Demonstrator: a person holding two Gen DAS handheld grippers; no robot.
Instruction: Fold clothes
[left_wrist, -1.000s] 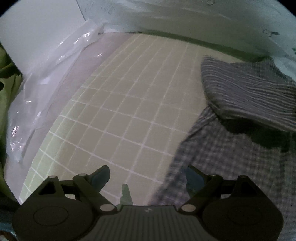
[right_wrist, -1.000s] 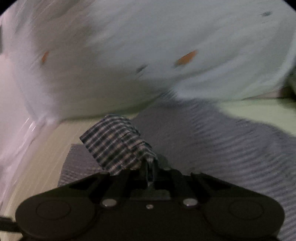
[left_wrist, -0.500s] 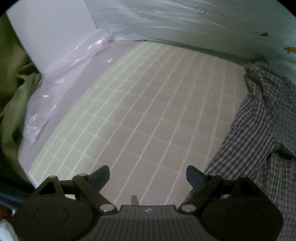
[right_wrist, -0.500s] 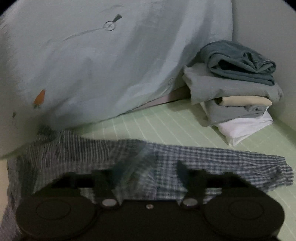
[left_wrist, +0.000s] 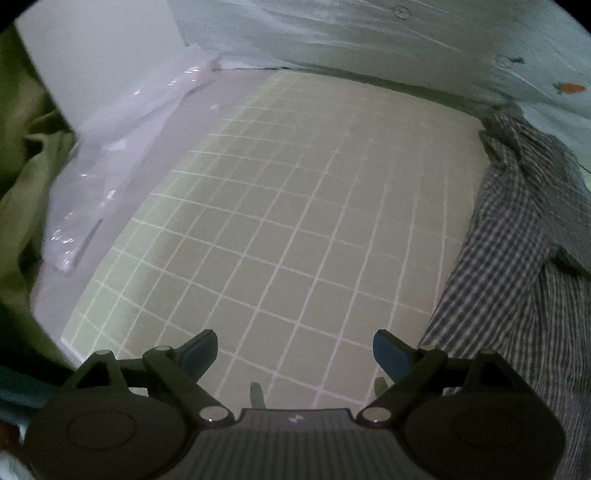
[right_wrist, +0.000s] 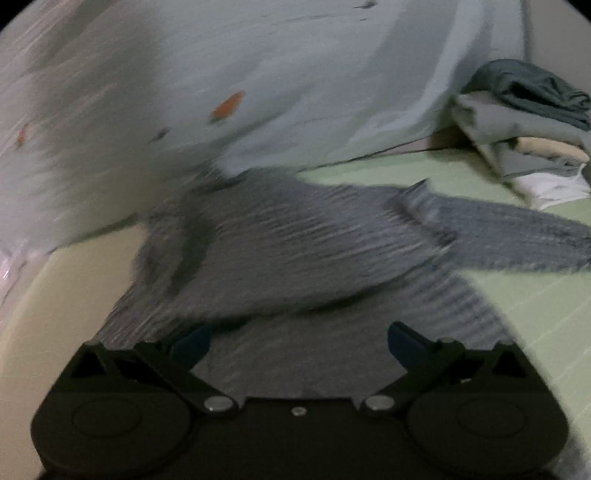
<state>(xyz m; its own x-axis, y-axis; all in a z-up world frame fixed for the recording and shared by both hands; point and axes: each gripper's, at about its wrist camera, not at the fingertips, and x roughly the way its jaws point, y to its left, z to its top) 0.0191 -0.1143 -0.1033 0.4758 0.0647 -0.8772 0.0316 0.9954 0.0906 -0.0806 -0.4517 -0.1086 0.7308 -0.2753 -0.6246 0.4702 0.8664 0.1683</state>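
A blue-and-white checked shirt (right_wrist: 295, 251) lies spread on the pale green grid mat (left_wrist: 280, 229), blurred in the right wrist view, with a sleeve (right_wrist: 509, 236) reaching right. The shirt also lies along the right edge of the left wrist view (left_wrist: 517, 258). My right gripper (right_wrist: 299, 341) is open and empty just above the shirt's near part. My left gripper (left_wrist: 295, 350) is open and empty over the bare mat, left of the shirt.
A stack of folded clothes (right_wrist: 528, 122) stands at the back right. A pale blue sheet with small prints (right_wrist: 258, 74) hangs behind the mat. Clear plastic (left_wrist: 122, 155) and a green cloth (left_wrist: 26, 192) lie at the mat's left side.
My right gripper let go of the shirt's checked fold and opened, then swung left and lower over the shirt. My left gripper stayed open and drew back to the left, off the shirt.
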